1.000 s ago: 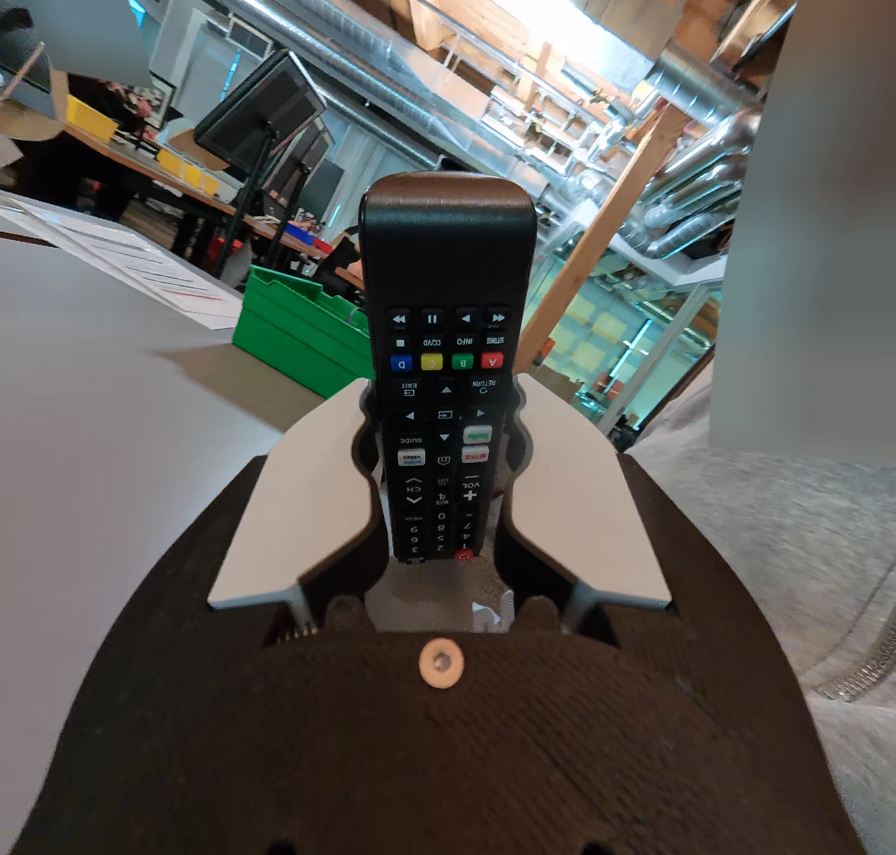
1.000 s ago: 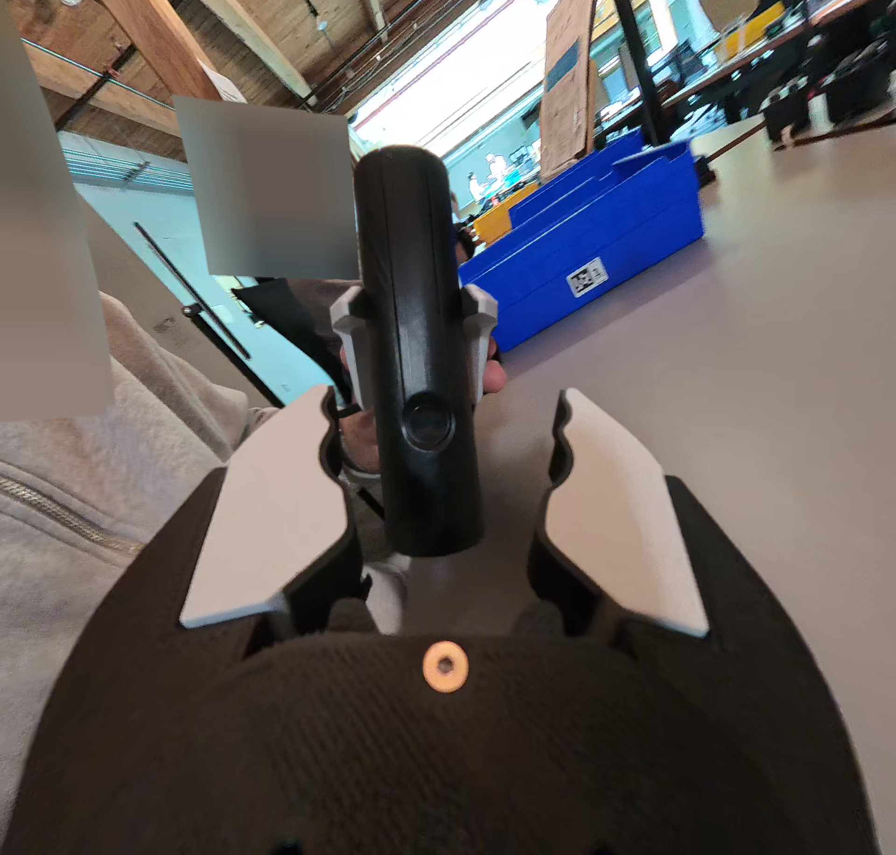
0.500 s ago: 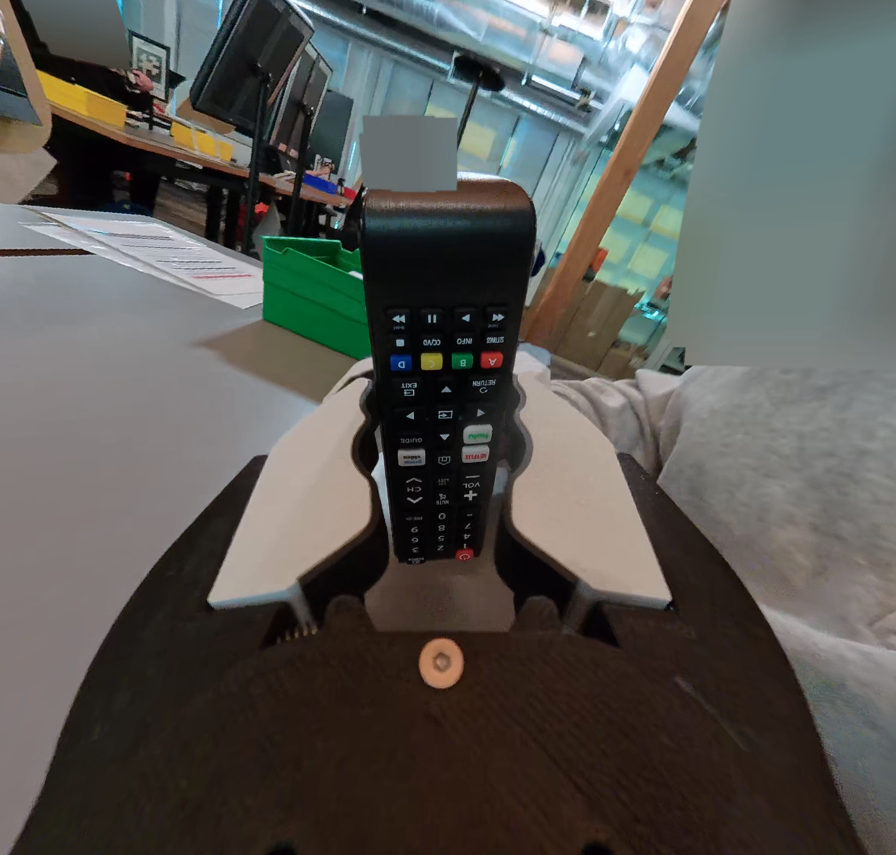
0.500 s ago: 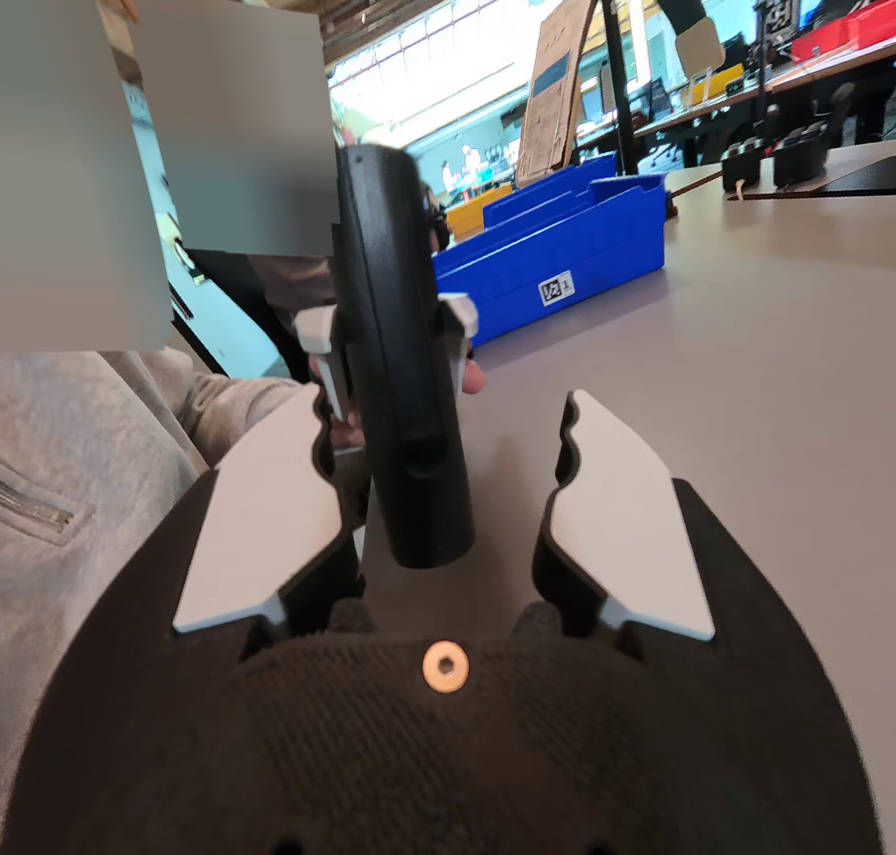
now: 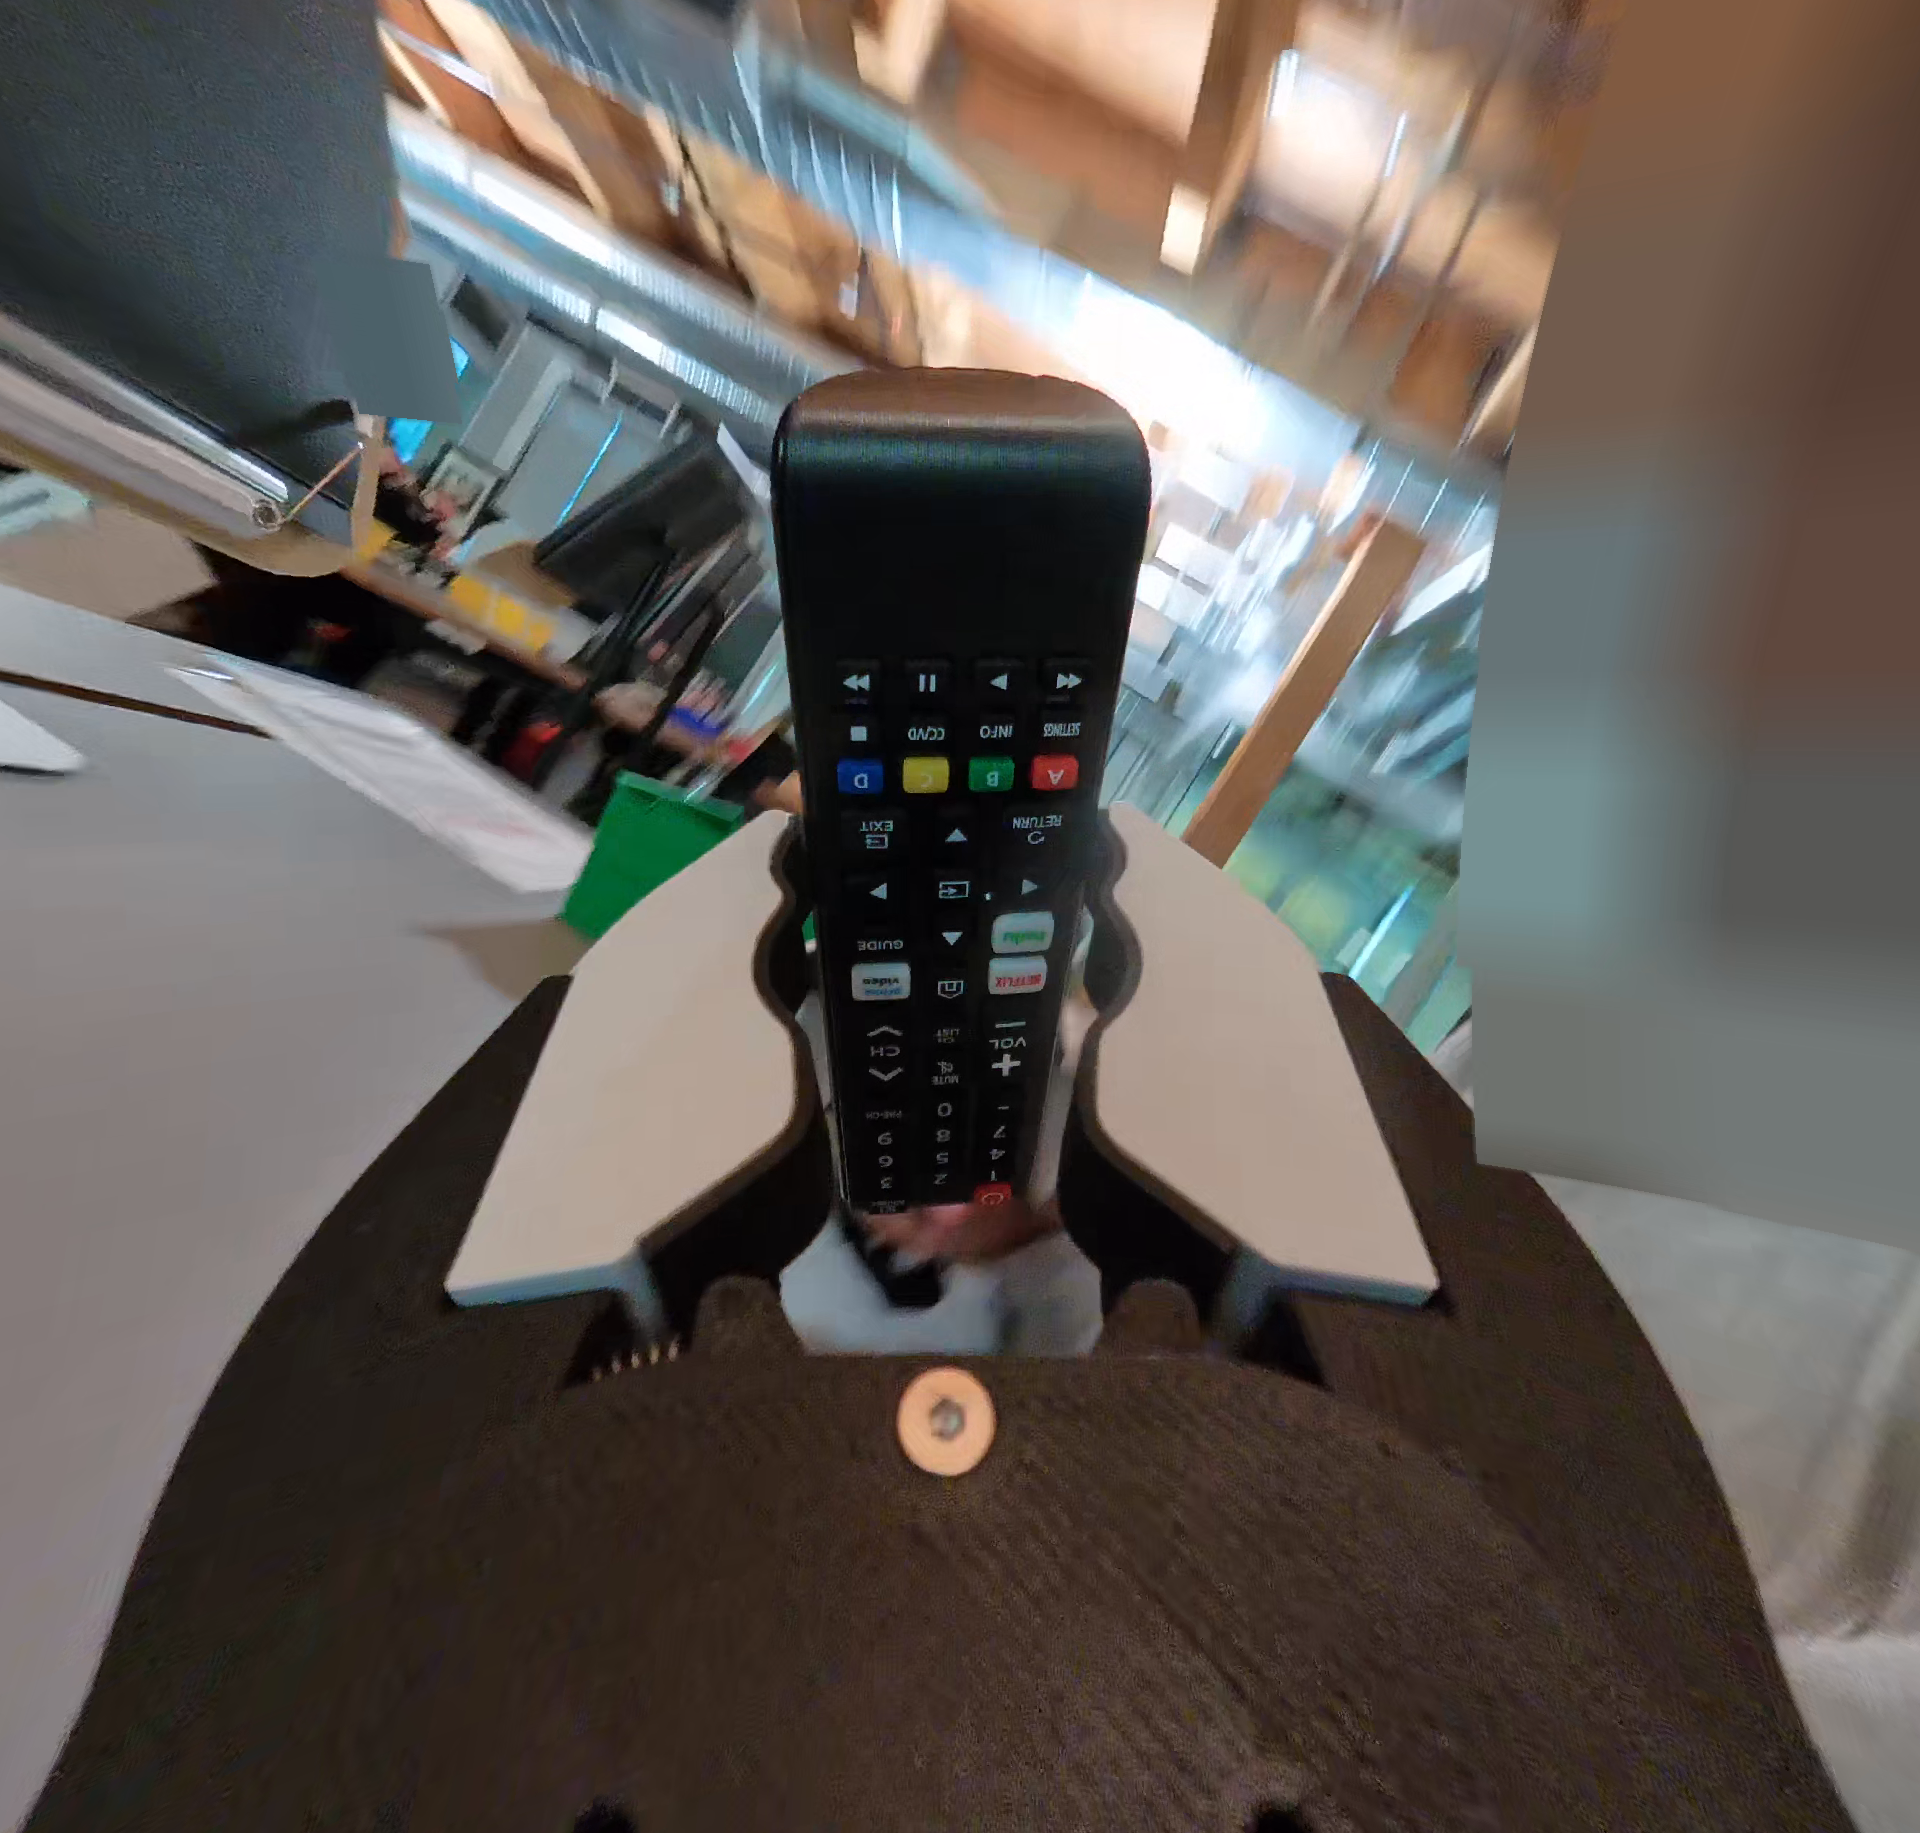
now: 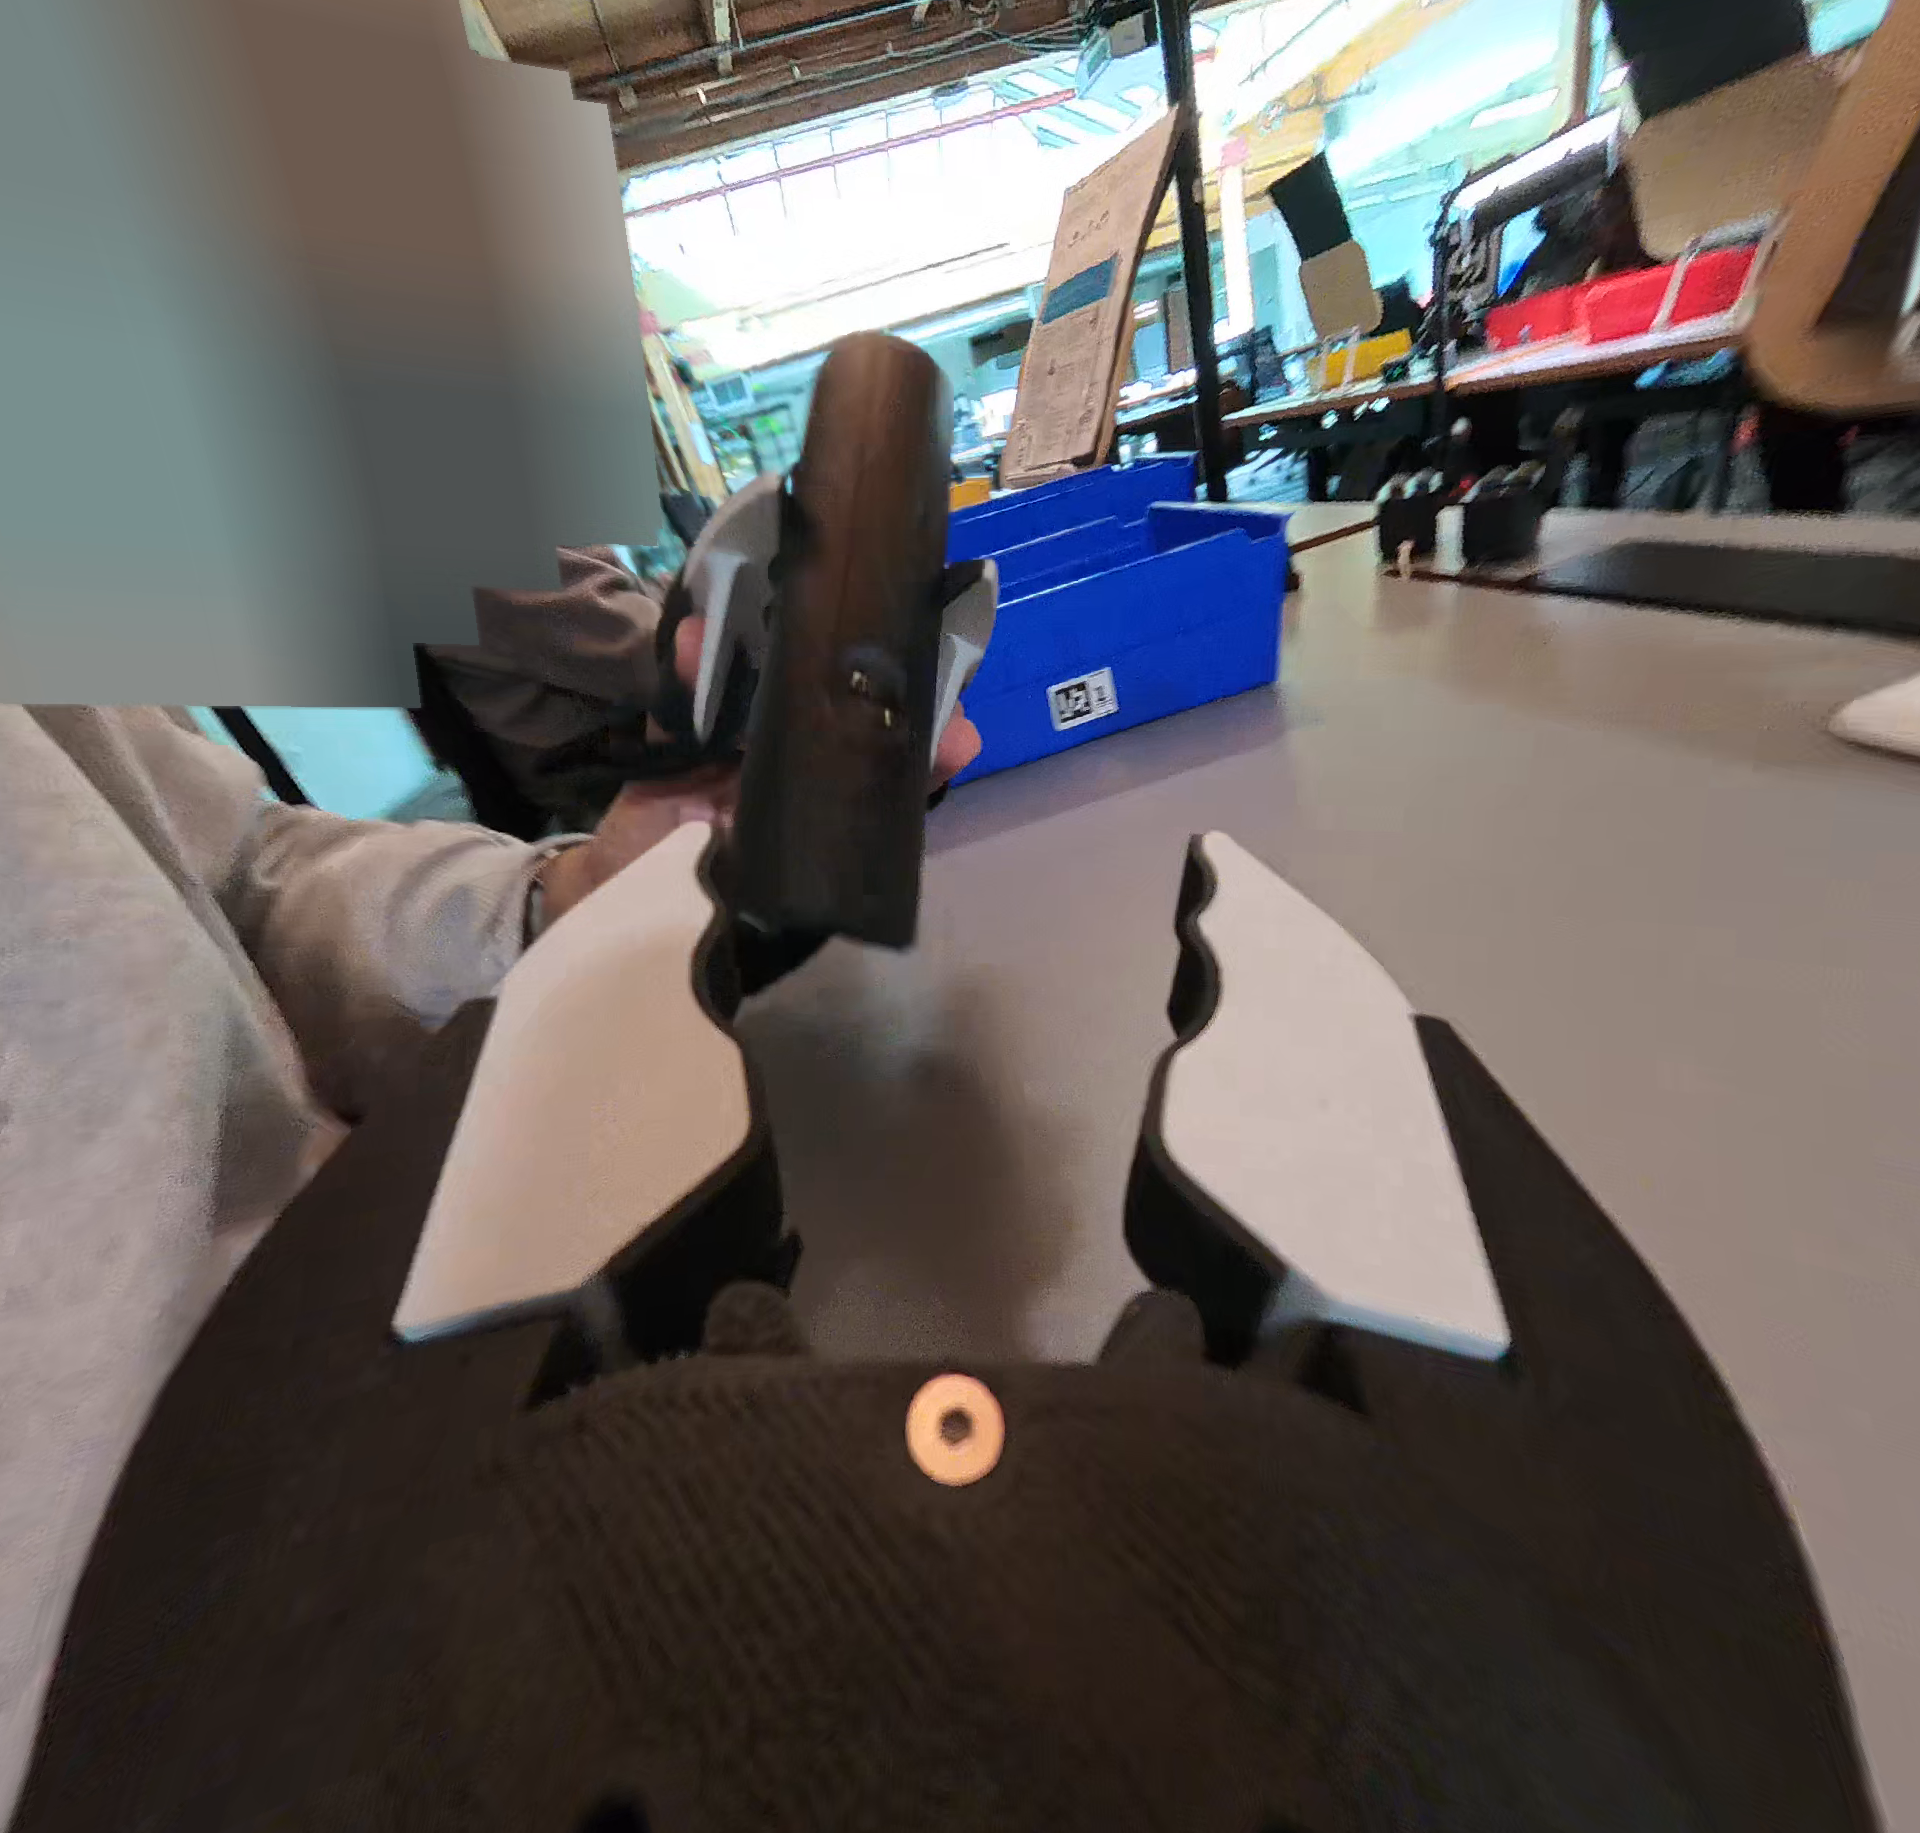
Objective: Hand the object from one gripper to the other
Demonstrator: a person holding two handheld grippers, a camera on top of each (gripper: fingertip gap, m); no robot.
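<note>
Left gripper [image 5: 951, 910] clamps slim black button-faced remote [image 5: 956, 796].

A matt black plastic remote [image 5: 961, 796] with glossy coloured buttons sits between smooth pale fingers [image 5: 644, 1066] on a rough, ridged black printed gripper body [image 5: 935, 1627]; nearby, a glossy blue plastic bin [image 6: 1122, 620], smooth grey table [image 6: 1507, 848] and soft grey cloth sleeve [image 6: 343, 910].

The long black plastic TV remote control [image 5: 958, 796] stands roughly upright in the air, keypad side facing the left wrist camera with its buttons upside down: four coloured keys in a row, number keys at the bottom. From the right wrist view you get its smooth, rounded back [image 6: 847, 661], tilted a bit.
</note>
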